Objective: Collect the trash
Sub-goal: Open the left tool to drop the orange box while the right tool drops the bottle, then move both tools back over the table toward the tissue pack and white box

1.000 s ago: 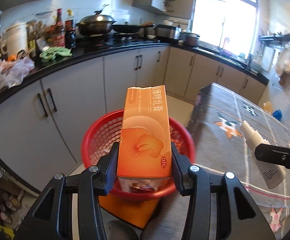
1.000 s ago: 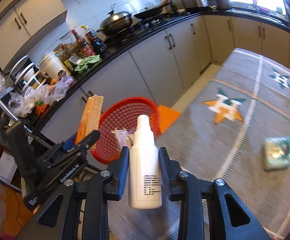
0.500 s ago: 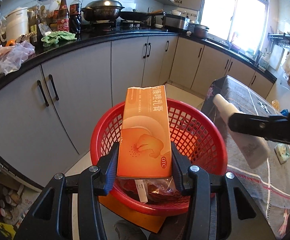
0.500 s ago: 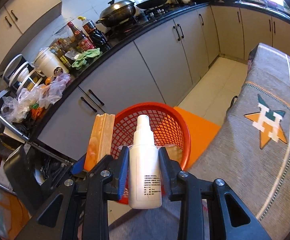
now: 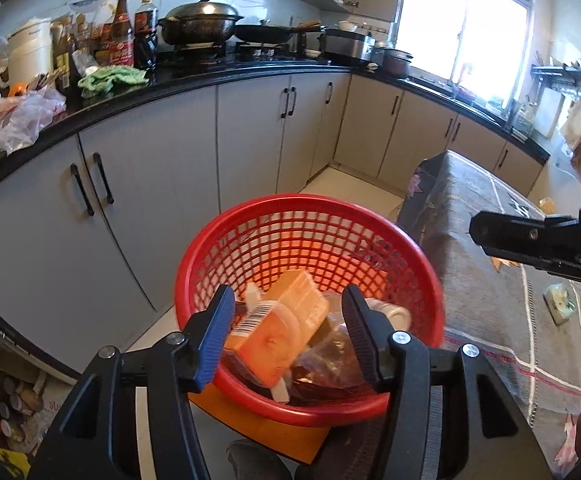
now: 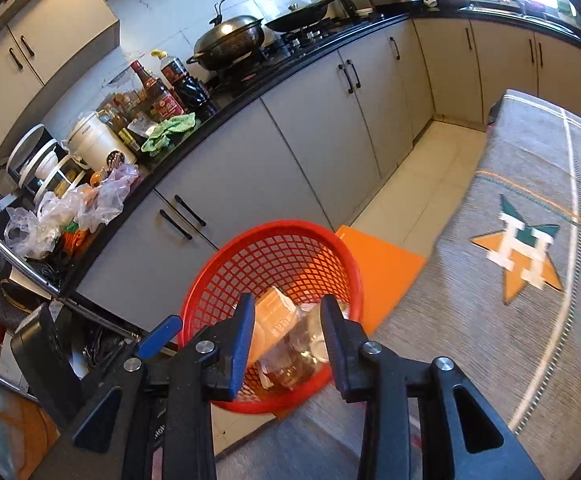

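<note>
Trash: orange carton (image 5: 286,330) and white spray bottle (image 5: 390,314) lying loose in the red mesh basket (image 5: 310,216), among clear wrappers.
Left gripper (image 5: 288,334) and right gripper (image 6: 288,338) both above the basket's near rim, jaws opening, nothing between the pads. Basket stands on an orange stool (image 6: 382,268), between the grey cabinets (image 5: 246,136) and the cloth-covered table (image 6: 510,320). Small green packet (image 5: 558,304) lies on the table, well right of the basket.
</note>
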